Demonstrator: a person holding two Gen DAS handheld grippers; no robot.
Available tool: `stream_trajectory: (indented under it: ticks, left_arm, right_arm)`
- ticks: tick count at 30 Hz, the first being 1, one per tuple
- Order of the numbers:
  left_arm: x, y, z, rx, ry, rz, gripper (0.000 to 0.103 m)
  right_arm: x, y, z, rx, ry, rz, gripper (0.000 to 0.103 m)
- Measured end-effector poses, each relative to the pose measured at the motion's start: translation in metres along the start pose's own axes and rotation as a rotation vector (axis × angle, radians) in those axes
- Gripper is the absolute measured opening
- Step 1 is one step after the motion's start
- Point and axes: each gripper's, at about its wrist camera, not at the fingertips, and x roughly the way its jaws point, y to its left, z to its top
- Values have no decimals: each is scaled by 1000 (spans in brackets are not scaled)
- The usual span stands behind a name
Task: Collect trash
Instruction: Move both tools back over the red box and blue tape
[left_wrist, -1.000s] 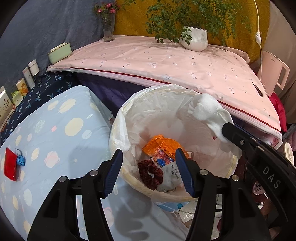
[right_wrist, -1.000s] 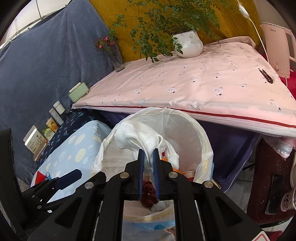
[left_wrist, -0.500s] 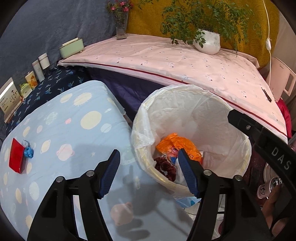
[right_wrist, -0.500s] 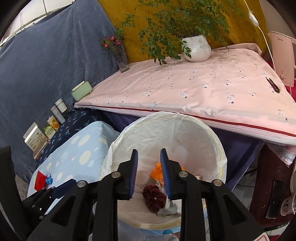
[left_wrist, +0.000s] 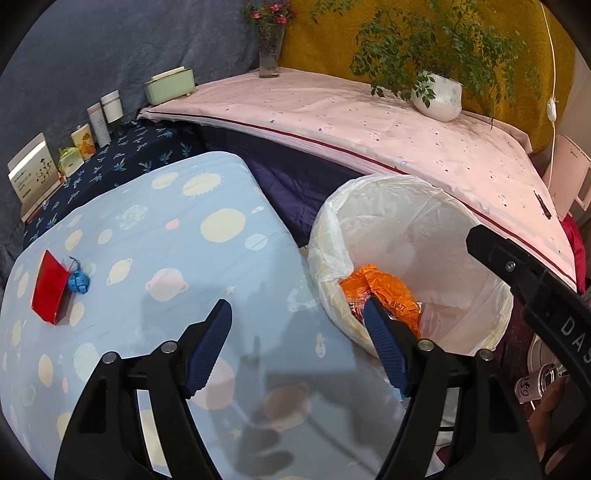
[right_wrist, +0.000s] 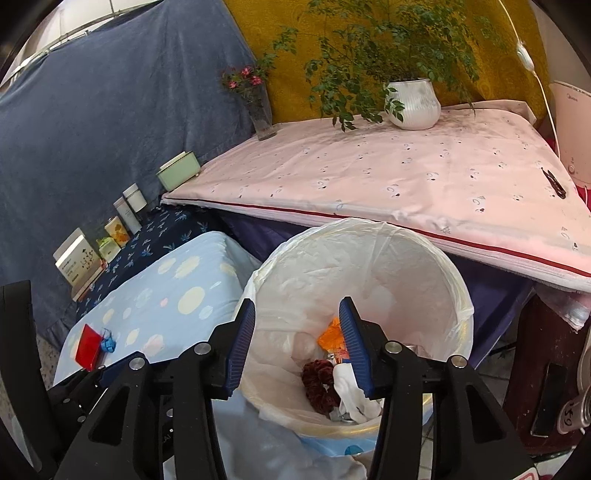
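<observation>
grippers both spread and empty: my right gripper (right_wrist: 297, 341) above the lined bin (right_wrist: 458, 291) of trash, my left gripper (left_wrist: 301, 341) over the blue cloth (left_wrist: 147, 266) beside it.

Home bedroom — bedding (left_wrist: 147, 266), potted plant (right_wrist: 412, 103)

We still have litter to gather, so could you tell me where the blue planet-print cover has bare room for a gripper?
The blue cover is bare between the red packet and the bin. Its left edge, by the blue wad, is crowded.
</observation>
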Motion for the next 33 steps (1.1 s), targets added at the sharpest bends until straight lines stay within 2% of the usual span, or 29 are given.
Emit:
stream_trajectory:
  ticks: [16,19,26,29,33]
  left_arm:
    - [-21,51,-15,-82,-12,39,70]
    - [-25,62,-17,-98,-18,46,73]
    - [-34,100,-23,-148,-29,79,74]
    - [-36,119,-27,-174,-33,105,82]
    - [-38,148,-32,-207,-35,139,83]
  right_arm:
    - [-4,55,-15,-84,34,51,48]
    - [-4,69,-18,-107,40,58,51]
    - [0,102,-25,-150,55,77,55]
    - [2,116,-29,-168,63,88,56]
    - [8,138,-36,-197,82,107,56]
